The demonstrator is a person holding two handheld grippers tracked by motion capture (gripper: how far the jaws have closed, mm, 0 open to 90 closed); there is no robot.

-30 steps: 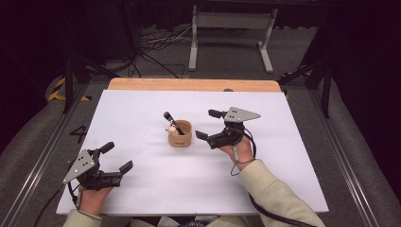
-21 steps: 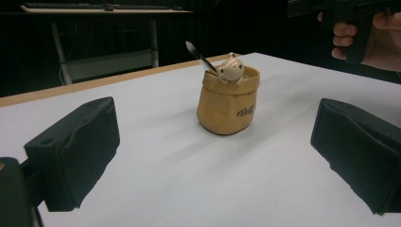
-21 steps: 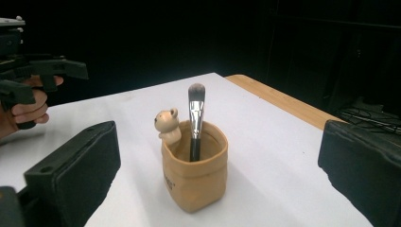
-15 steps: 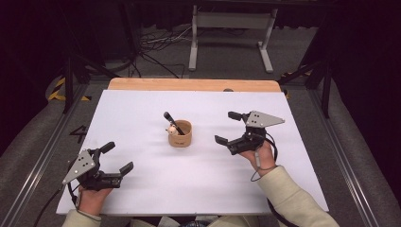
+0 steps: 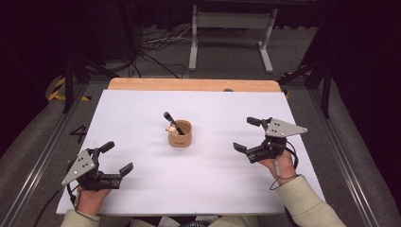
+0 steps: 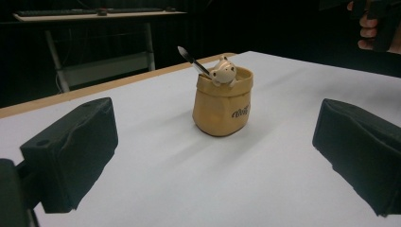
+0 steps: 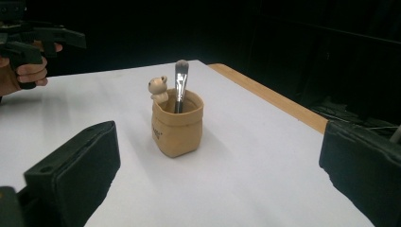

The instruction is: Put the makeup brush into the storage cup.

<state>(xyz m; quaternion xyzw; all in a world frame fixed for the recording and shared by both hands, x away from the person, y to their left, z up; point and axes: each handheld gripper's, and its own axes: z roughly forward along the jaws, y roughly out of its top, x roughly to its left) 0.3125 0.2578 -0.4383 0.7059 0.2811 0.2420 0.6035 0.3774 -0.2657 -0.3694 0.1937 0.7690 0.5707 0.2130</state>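
A small tan pouch-shaped cup (image 5: 180,134) stands in the middle of the white table (image 5: 142,109). It has a little bear figure (image 6: 223,72) on its rim, and a dark-handled brush (image 7: 180,80) leans inside it. My left gripper (image 5: 117,157) rests open near the front left corner, well short of the cup (image 6: 222,106), with nothing between its jaws. To the right of the cup (image 7: 177,127), my right gripper (image 5: 244,134) is also open and holds nothing. It is about a hand's width away from the cup and faces it.
A wooden strip (image 5: 189,84) runs along the table's far edge. Beyond it stand a metal stand (image 5: 231,28) and floor cables (image 5: 156,47). Metal rails (image 5: 42,156) flank the table. The person's other hand and gripper (image 7: 28,42) appear far off in the right gripper view.
My right gripper has drawn back from beside the cup, moving right and toward the person. The left gripper, cup and brush have stayed put.
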